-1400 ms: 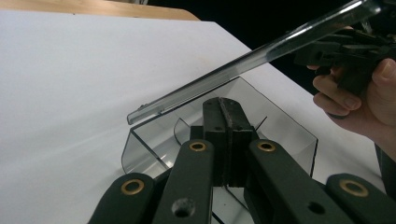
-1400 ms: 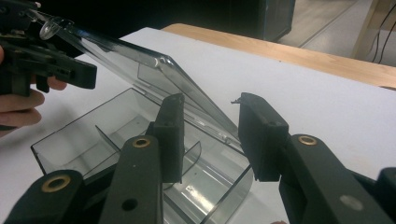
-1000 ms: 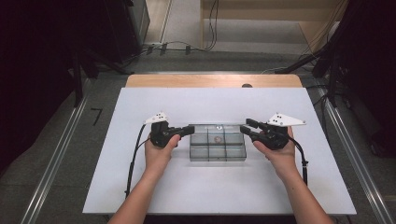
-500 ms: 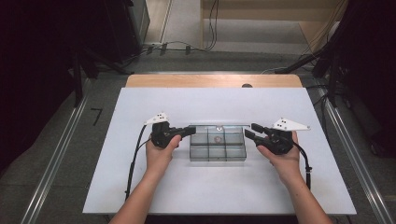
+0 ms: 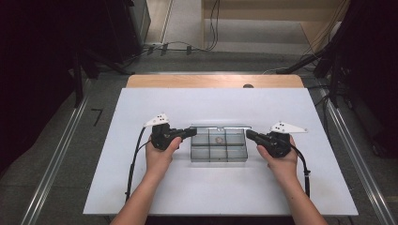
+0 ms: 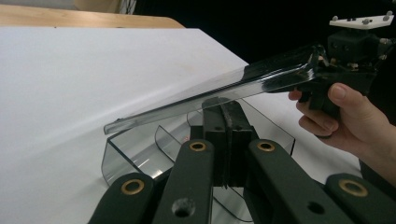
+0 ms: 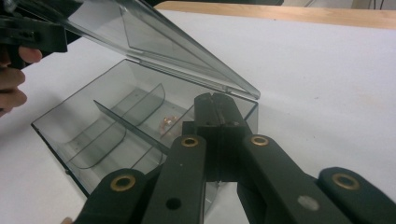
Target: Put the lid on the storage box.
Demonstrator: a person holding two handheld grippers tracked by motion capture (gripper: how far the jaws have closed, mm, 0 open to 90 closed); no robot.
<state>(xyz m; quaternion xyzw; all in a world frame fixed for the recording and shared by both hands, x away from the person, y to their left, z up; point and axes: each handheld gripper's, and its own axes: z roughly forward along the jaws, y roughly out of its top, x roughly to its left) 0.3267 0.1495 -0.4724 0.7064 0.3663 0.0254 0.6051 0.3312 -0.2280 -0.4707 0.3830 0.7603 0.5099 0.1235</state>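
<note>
Lying at the near middle of the table [image 5: 211, 192], between the two grippers: one box [image 5: 218, 152], clear smoky plastic, rectangular, with rounded curved dividers forming six compartments. A small coppery item [image 7: 168, 121], too small to identify, sat in the middle far compartment. The lid [image 7: 154, 37], flat and of the same clear plastic, hinged at the far edge, stood tilted part-way up. No label or writing was legible.

The left gripper [image 5: 192, 132], black, had its jaws pressed together, tips at the box's left end. The right gripper [image 5: 248, 133] had just been closing its jaws, now pressed together at the right end under the lid; whether either pinched a wall could not be told.

The table was matt white, with a wooden strip [image 5: 211, 80] along its far edge. Beyond: grey floor, cables [image 5: 211, 28], metal rails [image 5: 61, 145].
</note>
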